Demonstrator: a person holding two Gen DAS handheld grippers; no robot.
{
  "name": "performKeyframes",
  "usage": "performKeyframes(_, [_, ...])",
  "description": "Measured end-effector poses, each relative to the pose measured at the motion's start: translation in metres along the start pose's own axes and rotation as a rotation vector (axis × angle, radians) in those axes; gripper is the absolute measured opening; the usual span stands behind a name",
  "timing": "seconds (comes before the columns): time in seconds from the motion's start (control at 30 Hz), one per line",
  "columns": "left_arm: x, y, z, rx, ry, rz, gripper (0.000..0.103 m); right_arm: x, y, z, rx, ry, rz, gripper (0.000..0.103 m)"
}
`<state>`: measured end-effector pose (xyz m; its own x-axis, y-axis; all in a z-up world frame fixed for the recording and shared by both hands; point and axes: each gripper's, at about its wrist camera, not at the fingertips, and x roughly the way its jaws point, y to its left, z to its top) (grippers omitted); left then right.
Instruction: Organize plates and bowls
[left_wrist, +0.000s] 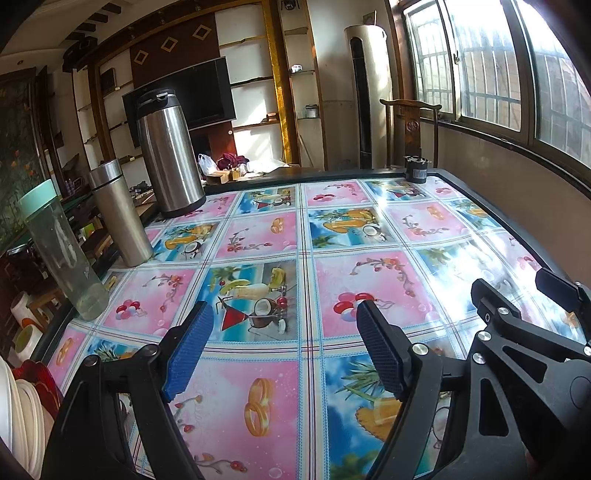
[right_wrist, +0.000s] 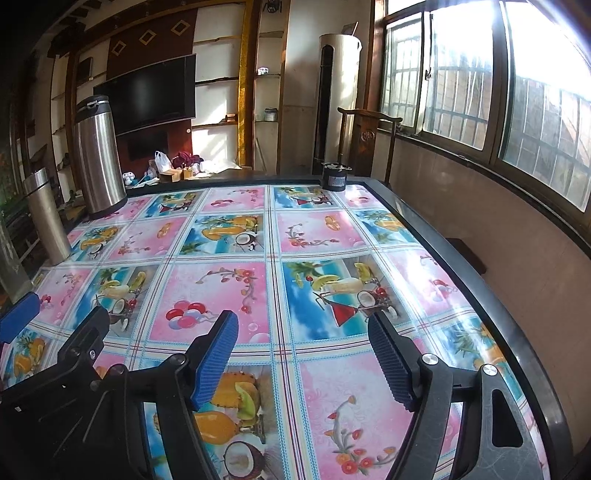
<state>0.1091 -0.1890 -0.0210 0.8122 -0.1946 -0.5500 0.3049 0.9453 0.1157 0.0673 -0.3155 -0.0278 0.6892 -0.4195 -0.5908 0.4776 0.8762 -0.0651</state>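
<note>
In the left wrist view, white plate rims and a red dish show at the bottom left corner, cut off by the frame. My left gripper is open over the patterned tablecloth, to the right of those dishes, with nothing between its blue pads. My right gripper is open too and holds nothing; it hovers beside the left one, nearer the table's right edge. No plate or bowl appears in the right wrist view.
A tall steel thermos, a slimmer steel flask and a clear bottle with a mint lid line the table's left side. A small black canister stands at the far edge, with a wooden chair behind it.
</note>
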Motion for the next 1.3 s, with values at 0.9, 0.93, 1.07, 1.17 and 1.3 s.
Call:
performKeyframes(0.9, [-0.006, 0.005, 0.003, -0.043, -0.017, -0.037, 0.082, 0.005, -0.002, -0.002, 0.027, 0.029, 0.035, 0.075])
performKeyframes(0.93, [-0.007, 0.005, 0.003, -0.045, -0.020, -0.038, 0.083, 0.006, -0.003, -0.003, 0.029, 0.031, 0.036, 0.075])
performKeyframes(1.07, [-0.011, 0.009, 0.005, -0.066, -0.038, -0.040, 0.084, 0.003, -0.002, -0.002, 0.033, 0.020, 0.049, 0.075])
performKeyframes(1.17, [-0.013, 0.011, 0.006, -0.080, -0.049, -0.041, 0.084, -0.001, -0.001, -0.001, 0.031, 0.000, 0.052, 0.075])
performKeyframes(1.3, [-0.015, 0.013, 0.007, -0.094, -0.056, -0.057, 0.084, -0.005, -0.002, 0.000, 0.041, -0.019, 0.058, 0.075])
